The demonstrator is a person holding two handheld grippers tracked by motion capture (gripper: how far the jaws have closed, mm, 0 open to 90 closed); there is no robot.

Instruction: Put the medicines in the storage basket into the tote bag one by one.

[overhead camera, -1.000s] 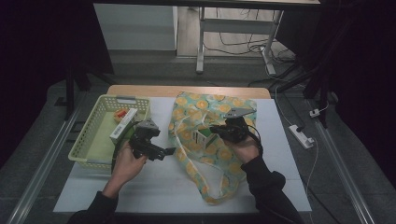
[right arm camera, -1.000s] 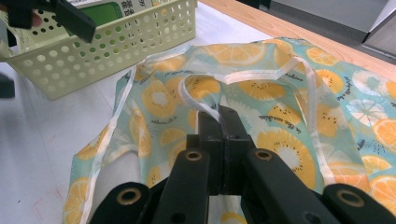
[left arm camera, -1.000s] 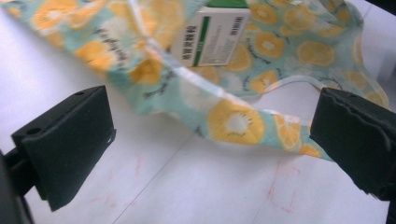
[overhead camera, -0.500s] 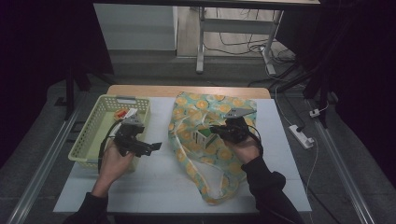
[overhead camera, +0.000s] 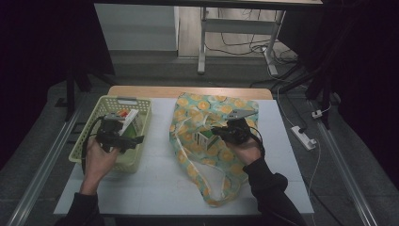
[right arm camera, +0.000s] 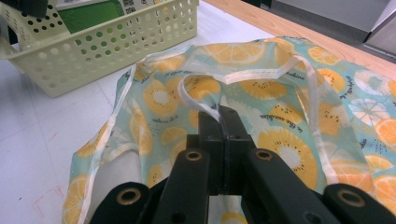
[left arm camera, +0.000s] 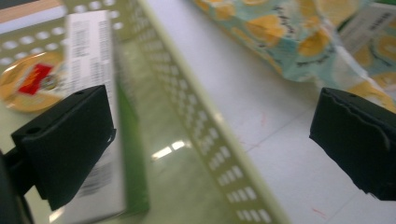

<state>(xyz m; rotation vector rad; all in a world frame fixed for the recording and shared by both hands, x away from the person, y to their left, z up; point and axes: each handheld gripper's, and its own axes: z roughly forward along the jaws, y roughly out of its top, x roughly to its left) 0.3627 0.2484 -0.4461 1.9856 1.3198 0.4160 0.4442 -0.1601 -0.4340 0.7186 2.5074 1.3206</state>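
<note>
Two grippers: right gripper [right arm camera: 219, 116] pinching bag strap [right arm camera: 196, 100], left gripper [left arm camera: 210, 140] wide, empty.

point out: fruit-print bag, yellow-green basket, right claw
fruit-print bag [overhead camera: 221, 104]: high view, on its printed cloth near the far edge.
yellow-green basket [overhead camera: 144, 123]: high view, on its right wall.
right claw [right arm camera: 218, 112]: right gripper view, at the shut fingertips pinching the bag's white strap.

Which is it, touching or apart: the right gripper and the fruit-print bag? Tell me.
Touching. The right gripper view shows the right gripper with its jaws shut on the white strap of the fruit-print bag.
</note>
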